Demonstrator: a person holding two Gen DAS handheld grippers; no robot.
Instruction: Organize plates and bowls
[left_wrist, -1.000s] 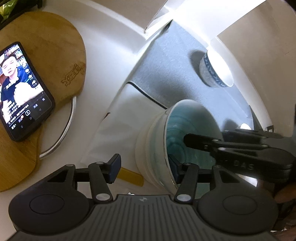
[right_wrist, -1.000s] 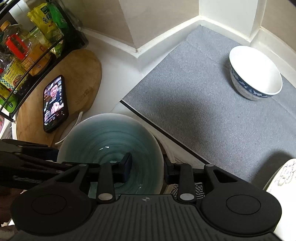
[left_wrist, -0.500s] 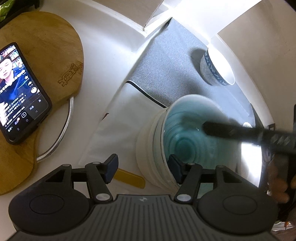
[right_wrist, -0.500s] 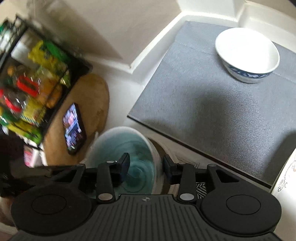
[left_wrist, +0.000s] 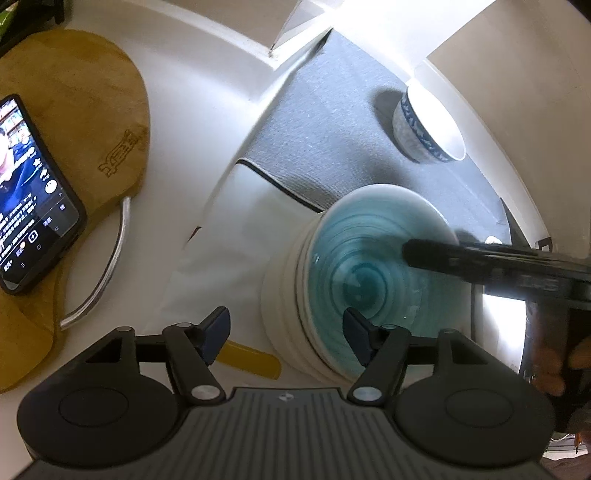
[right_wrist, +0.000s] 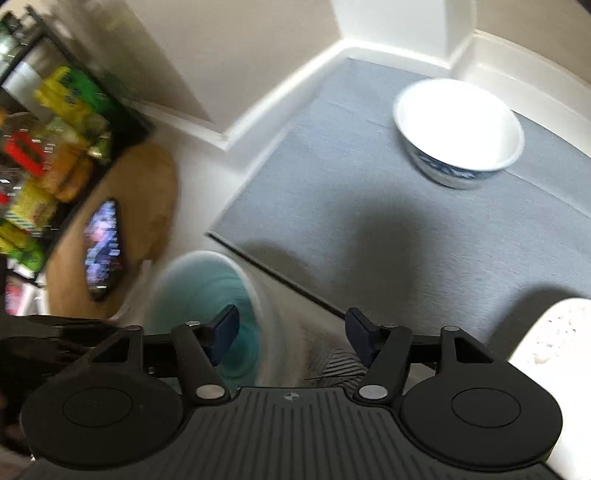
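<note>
White countertop runs into a corner where a grey mat carries a blue-patterned white bowl, with a phone lying on a wooden cutting board off to the side. Beside the mat, a teal-glazed bowl tops a stack of bowls. The left gripper and right gripper, jaws just widened, straddle its rim without pressing it.
</note>
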